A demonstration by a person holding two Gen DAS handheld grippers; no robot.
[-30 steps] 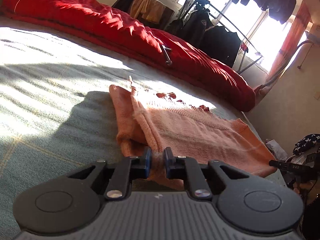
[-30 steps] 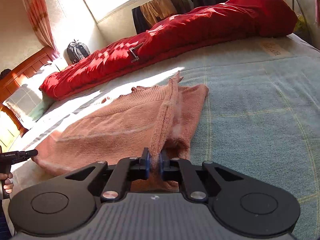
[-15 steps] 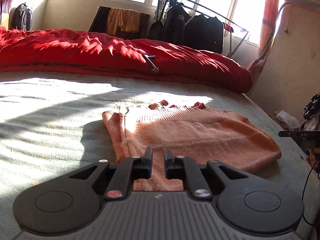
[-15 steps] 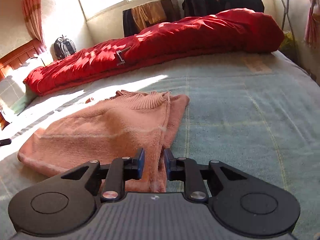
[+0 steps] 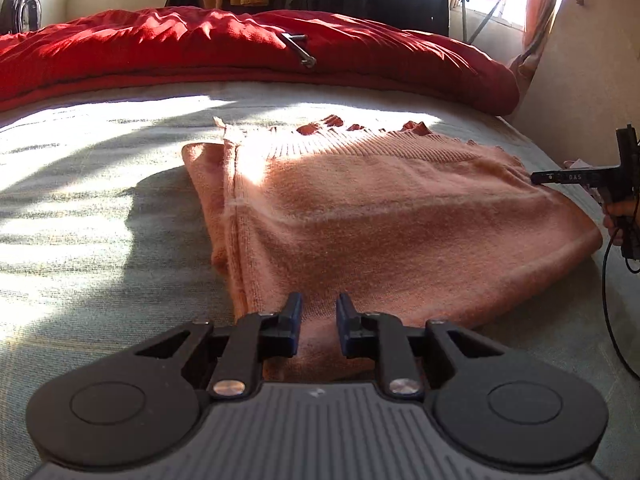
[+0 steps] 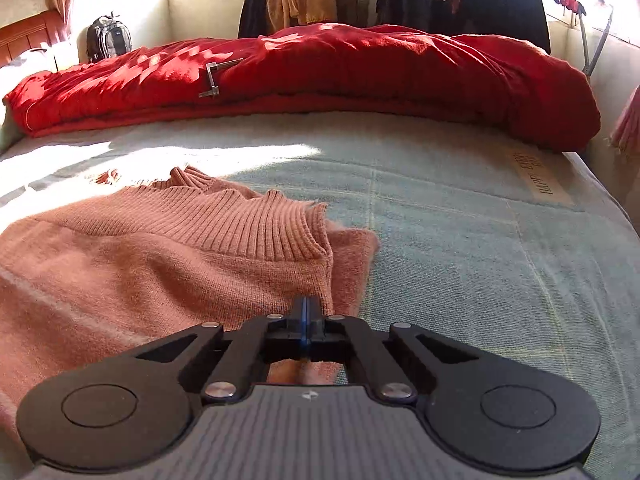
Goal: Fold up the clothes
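Left claw (image 5: 318, 318) was opening over the pink sweater's (image 5: 380, 216) near edge, releasing it flat; right claw (image 6: 305, 314) fully closed, empty.

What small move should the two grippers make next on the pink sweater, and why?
Probably open the shut right gripper. The left gripper, jaws opening, holds nothing above the pink sweater, which lies half-folded on the bed. Both then need fresh grips on its near edge.
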